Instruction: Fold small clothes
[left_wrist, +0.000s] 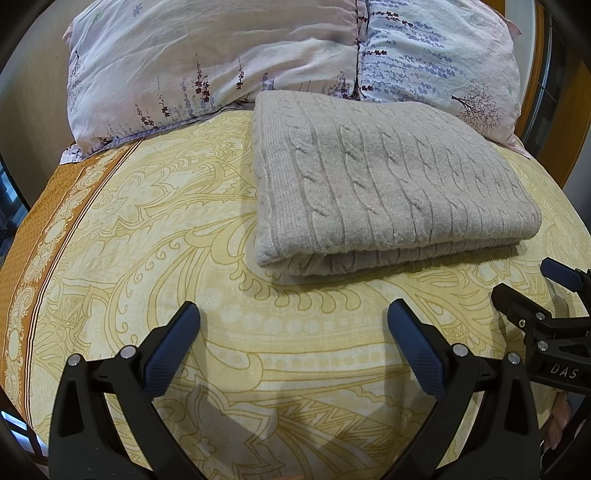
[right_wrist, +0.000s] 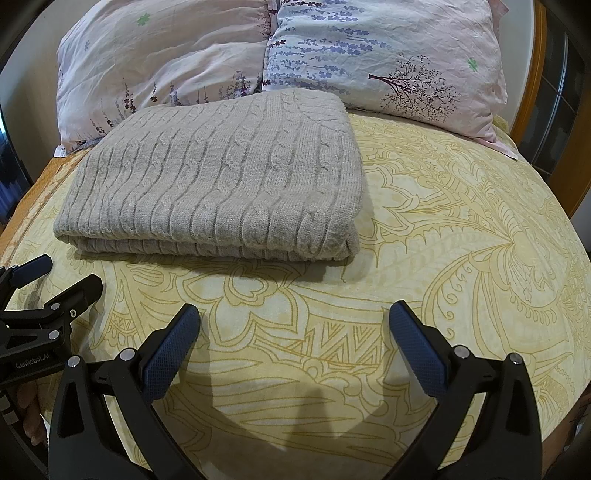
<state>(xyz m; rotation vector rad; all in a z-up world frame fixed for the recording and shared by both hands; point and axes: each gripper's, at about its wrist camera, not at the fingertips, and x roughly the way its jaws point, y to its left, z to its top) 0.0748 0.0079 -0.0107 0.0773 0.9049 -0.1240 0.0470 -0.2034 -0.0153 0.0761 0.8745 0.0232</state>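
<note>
A grey cable-knit sweater (left_wrist: 384, 184) lies folded into a thick rectangle on the yellow patterned bedsheet (left_wrist: 184, 266). It also shows in the right wrist view (right_wrist: 221, 177). My left gripper (left_wrist: 293, 317) is open and empty, hovering over the sheet short of the sweater's near fold. My right gripper (right_wrist: 293, 317) is open and empty, also short of the sweater and to its right. The right gripper shows at the right edge of the left wrist view (left_wrist: 532, 284). The left gripper shows at the left edge of the right wrist view (right_wrist: 62, 277).
Two floral pillows (left_wrist: 207, 62) (right_wrist: 388, 51) lie against the wooden headboard (right_wrist: 532, 92) behind the sweater. An orange patterned border (left_wrist: 55, 206) runs along the sheet's left edge. The bed drops away at left and right.
</note>
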